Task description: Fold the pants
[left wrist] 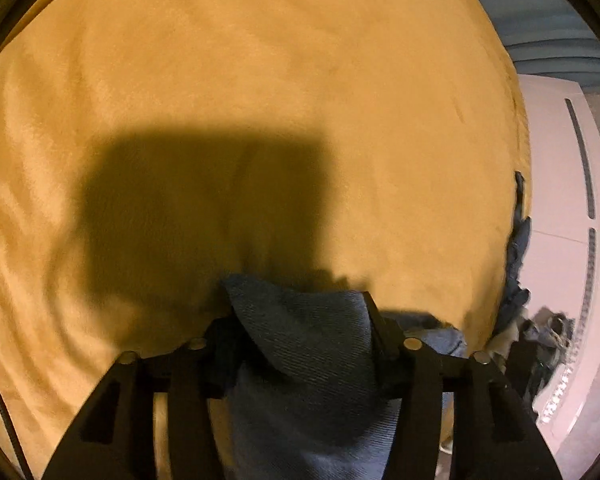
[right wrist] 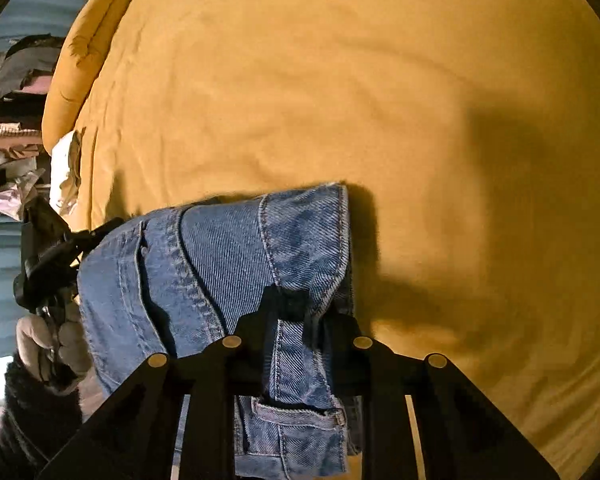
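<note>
Both grippers pitched down over the bed, each clamped on the blue jeans.

The left gripper pinches a bunched fold of the jeans, jaws partly closed on the denim; the right gripper grips the waistband by a belt loop. A gloved hand holds the left tool at the bed's near edge. The jeans hang just above the mustard blanket, which spreads wide and bare beyond. A white appliance stands past the bed's side.

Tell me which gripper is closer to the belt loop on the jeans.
Right. The right gripper grips the jeans just above the belt loop; the left gripper clamps plain denim elsewhere.
</note>
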